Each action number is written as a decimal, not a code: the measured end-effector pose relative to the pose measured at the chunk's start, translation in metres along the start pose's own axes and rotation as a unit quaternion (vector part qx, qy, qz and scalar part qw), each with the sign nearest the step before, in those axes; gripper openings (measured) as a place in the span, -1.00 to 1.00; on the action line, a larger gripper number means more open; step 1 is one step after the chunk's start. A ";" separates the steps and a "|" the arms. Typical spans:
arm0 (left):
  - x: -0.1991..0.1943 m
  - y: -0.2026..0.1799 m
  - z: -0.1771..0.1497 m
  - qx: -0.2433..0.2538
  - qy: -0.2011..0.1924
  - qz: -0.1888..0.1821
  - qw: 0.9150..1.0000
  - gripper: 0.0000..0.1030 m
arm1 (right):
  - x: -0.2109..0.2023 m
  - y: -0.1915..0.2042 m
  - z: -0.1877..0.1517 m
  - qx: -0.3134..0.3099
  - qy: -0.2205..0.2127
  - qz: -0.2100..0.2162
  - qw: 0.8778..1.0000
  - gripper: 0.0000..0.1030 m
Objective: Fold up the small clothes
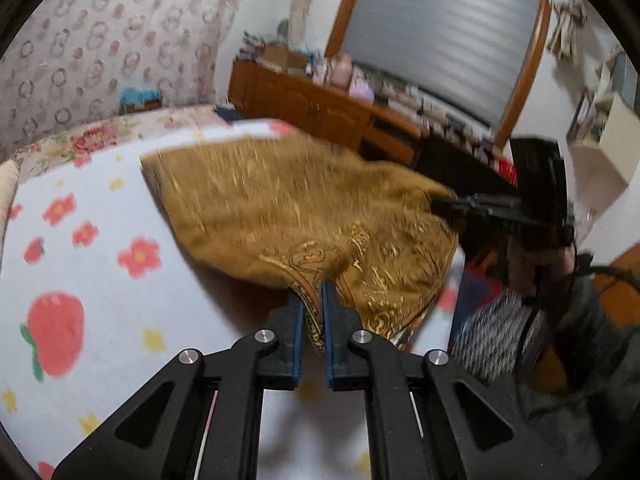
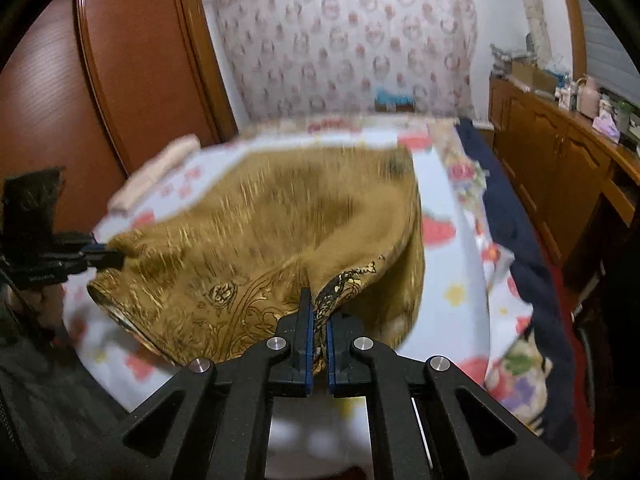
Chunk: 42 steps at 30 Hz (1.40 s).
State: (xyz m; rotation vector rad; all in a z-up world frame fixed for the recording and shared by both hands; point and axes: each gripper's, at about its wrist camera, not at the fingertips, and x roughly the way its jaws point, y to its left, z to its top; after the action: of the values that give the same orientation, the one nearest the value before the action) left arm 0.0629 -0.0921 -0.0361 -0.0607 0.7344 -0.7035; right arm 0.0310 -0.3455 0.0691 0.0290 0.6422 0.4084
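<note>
We start with the bed (image 1: pixel 100 208), under a white sheet printed with red flowers and strawberries; it is our landmark. Beyond its far side stands a wooden sideboard (image 1: pixel 312 108) crowded with small items, and in the right wrist view a reddish-brown wardrobe (image 2: pixel 132 60) rises past the bed's other side. A dark blue cover (image 2: pixel 516 216) lies along the bed edge nearest the sideboard.

Over the bed we hold the task's thing, a mustard-gold garment (image 1: pixel 296 208) with gold brocade patterning along its hem. It is lifted and stretched between our two tools, its far part sagging toward the sheet; blur keeps us from saying whether it touches there.

The left gripper (image 1: pixel 311 316) has its blue pads pressed together on the patterned hem. The right gripper (image 2: pixel 318 344) is likewise clamped on a hem corner of the garment. Each shows in the other's view, pinching the cloth's opposite corner.

We judge this to be a fold or lay-out step in mid-swing, since the cloth is smeared with motion. The next move calls for carrying both held corners across together at even height, so the hem lands square on the far edge above the sheet, and only then letting go.
</note>
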 end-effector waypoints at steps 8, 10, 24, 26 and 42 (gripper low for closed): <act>0.004 0.038 0.060 -0.030 -0.049 0.017 0.998 -0.83 | 0.006 -0.002 0.059 -0.009 -0.062 -0.003 0.998 -0.92; 0.009 0.054 0.071 -0.051 -0.051 0.013 0.997 -0.83 | 0.015 -0.003 0.074 -0.015 -0.066 -0.007 0.998 -0.92; 0.071 0.110 0.109 -0.074 -0.009 0.067 0.995 -0.54 | 0.101 -0.011 0.123 -0.006 0.001 -0.075 0.997 -0.37; 0.065 0.104 0.107 -0.052 -0.021 0.085 0.995 -0.07 | 0.086 -0.005 0.118 -0.002 -0.012 -0.072 0.997 -0.13; 0.012 0.091 0.088 -0.030 -0.064 0.111 0.991 0.55 | 0.055 0.031 0.100 -0.041 -0.036 -0.084 0.995 0.24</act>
State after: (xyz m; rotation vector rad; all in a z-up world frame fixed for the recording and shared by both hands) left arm 0.1770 -0.0455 -0.0032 -0.0769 0.6283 -0.4599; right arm 0.1186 -0.2858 0.1225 -0.0869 0.5519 0.2703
